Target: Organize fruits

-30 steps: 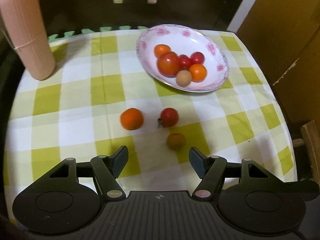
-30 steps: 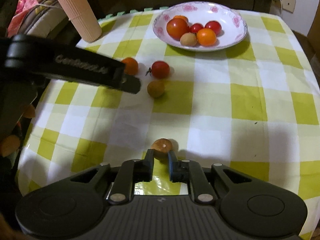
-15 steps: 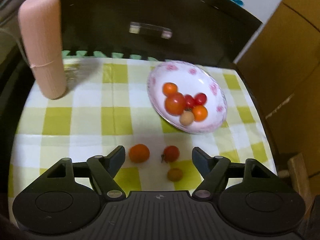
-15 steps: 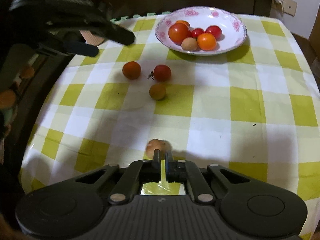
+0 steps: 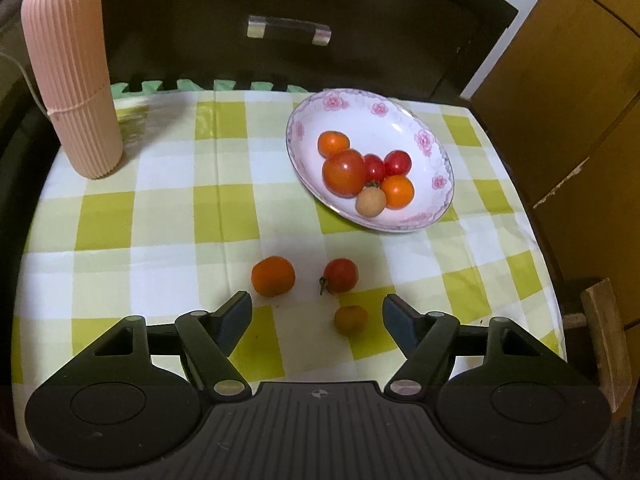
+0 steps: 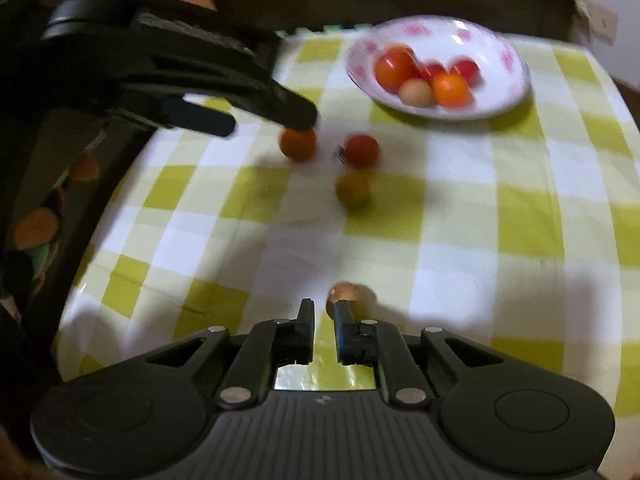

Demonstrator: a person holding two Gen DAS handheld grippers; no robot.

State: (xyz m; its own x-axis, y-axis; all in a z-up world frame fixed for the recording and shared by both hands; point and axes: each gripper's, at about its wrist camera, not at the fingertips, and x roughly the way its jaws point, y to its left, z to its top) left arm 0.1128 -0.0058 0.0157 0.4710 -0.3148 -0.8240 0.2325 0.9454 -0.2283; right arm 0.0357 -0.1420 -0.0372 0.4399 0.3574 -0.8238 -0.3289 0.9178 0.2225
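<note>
On the checked cloth lie an orange fruit (image 5: 273,276), a red tomato (image 5: 340,276) and a small dull-orange fruit (image 5: 351,319). My left gripper (image 5: 316,312) is open and hovers just short of them; the small fruit lies between its spread fingertips. The flowered plate (image 5: 400,120) behind holds several tomatoes and small fruits. In the right wrist view a brown fruit (image 6: 352,293) rests on the cloth just past my right gripper (image 6: 324,314), whose fingers stand a narrow gap apart, holding nothing. The left gripper (image 6: 256,120) reaches over the orange fruit (image 6: 298,145), near the plate (image 6: 504,56).
A tall pink ribbed cylinder (image 5: 72,72) stands at the table's back left corner. A dark cabinet with a metal handle (image 5: 289,31) is behind the table. A wooden board (image 5: 600,336) sits beyond the right edge. Bare cloth spreads right of the loose fruits.
The brown fruit, held between the right fingers a second ago, now lies beyond their tips; those fingers closed, then parted slightly. The left gripper swung across toward the orange fruit.
</note>
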